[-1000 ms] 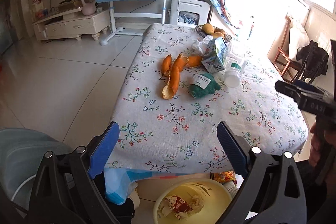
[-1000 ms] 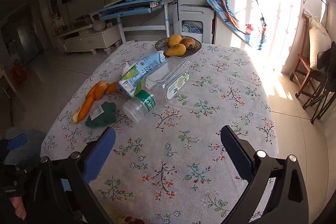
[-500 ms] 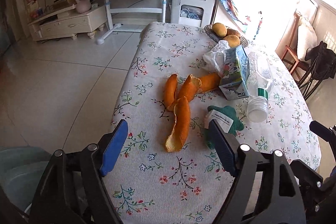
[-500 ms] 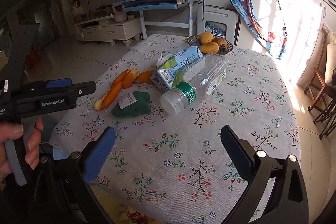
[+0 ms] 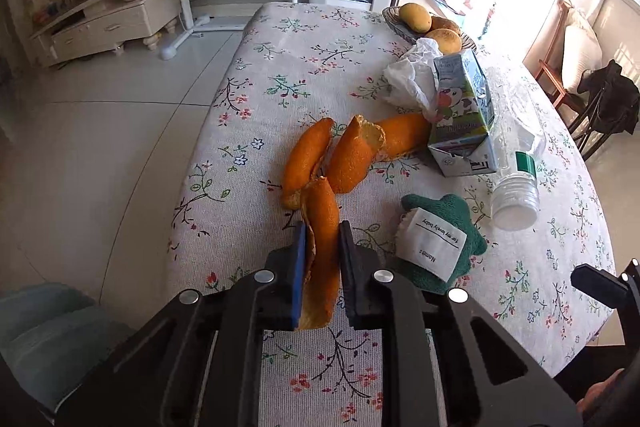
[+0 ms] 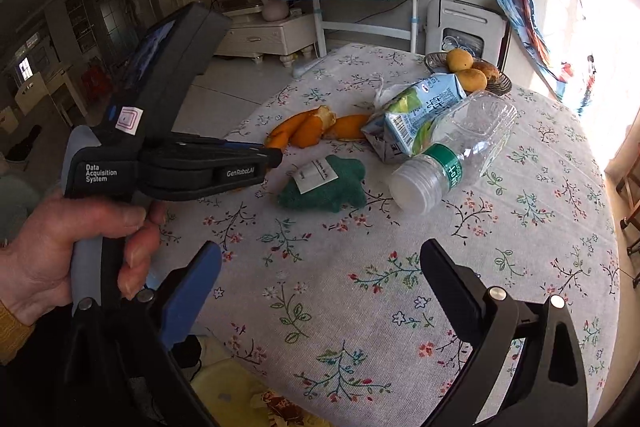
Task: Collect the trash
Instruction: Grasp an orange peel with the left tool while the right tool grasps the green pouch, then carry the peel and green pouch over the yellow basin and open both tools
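The left gripper (image 5: 322,239) is closing its jaws on the near strip of orange peel (image 5: 324,227) lying on the tabletop (image 5: 304,75); light, limp peel, best pinched mid-strip. The right gripper (image 6: 320,267) is hovering wide open, empty.

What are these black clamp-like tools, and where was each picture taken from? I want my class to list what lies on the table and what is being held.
A person holds a hand-squeezed clamp in each hand, each carrying a small wide-angle camera that looks along its two fingers. One picture comes from the left gripper, the other from the right gripper, which also shows the left hand.

On the flowered tablecloth lie orange peel, a milk carton, an empty plastic bottle, a crumpled white bag, a green cloth toy with a label, and a fruit bowl.

The left gripper's jaws have just been closing and now pinch the nearest strip of peel. The right gripper is open and holds nothing.
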Motion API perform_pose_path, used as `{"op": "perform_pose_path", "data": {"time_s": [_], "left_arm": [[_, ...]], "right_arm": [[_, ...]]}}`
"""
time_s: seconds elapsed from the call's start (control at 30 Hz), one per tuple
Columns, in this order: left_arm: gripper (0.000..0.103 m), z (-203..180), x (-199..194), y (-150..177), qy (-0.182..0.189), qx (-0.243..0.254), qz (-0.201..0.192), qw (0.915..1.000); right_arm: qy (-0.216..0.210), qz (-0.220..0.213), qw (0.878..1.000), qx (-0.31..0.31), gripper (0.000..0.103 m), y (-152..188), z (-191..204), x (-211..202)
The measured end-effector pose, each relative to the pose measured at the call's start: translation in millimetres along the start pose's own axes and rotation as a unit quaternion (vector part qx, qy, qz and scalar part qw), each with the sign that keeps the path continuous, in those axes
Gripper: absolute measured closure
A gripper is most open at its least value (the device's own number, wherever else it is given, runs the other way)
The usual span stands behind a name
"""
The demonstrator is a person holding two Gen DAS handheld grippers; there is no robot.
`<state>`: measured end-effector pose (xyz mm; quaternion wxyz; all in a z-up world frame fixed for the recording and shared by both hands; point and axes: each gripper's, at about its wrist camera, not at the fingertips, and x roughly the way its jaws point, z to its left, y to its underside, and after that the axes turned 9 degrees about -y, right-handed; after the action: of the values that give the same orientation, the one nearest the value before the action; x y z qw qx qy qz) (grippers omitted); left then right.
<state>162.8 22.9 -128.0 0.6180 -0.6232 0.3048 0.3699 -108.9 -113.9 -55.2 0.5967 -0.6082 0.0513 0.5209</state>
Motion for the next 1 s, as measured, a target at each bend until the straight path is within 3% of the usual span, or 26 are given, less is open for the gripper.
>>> {"op": "perform_pose_path", "data": {"time_s": [0.33, 0.5, 0.6, 0.7, 0.83, 1.0], "left_arm": [[0.087, 59, -46, 8, 0.032, -0.081, -0.038, 0.9955], [0.087, 59, -54, 6, 0.039, -0.073, -0.049, 0.9953], [0.087, 55, -56, 5, 0.042, -0.063, -0.053, 0.9957], [0.087, 52, -57, 5, 0.048, -0.056, -0.052, 0.9959], [0.087, 48, -57, 3, 0.052, -0.050, -0.054, 0.9959], [0.087, 40, -58, 4, 0.052, -0.038, -0.058, 0.9962]], "right_arm": [[-0.050, 0.013, 0.996, 0.076, 0.023, -19, -4, 39], [-0.052, 0.007, 0.990, 0.127, 0.026, -31, -16, 57], [-0.032, 0.006, 0.990, 0.136, 0.028, -36, -18, 64], [-0.007, 0.015, 0.991, 0.130, 0.037, -37, -18, 70], [0.029, 0.018, 0.994, 0.108, 0.060, -39, -24, 71], [0.022, 0.008, 0.995, 0.102, 0.067, -37, -29, 60]]}}
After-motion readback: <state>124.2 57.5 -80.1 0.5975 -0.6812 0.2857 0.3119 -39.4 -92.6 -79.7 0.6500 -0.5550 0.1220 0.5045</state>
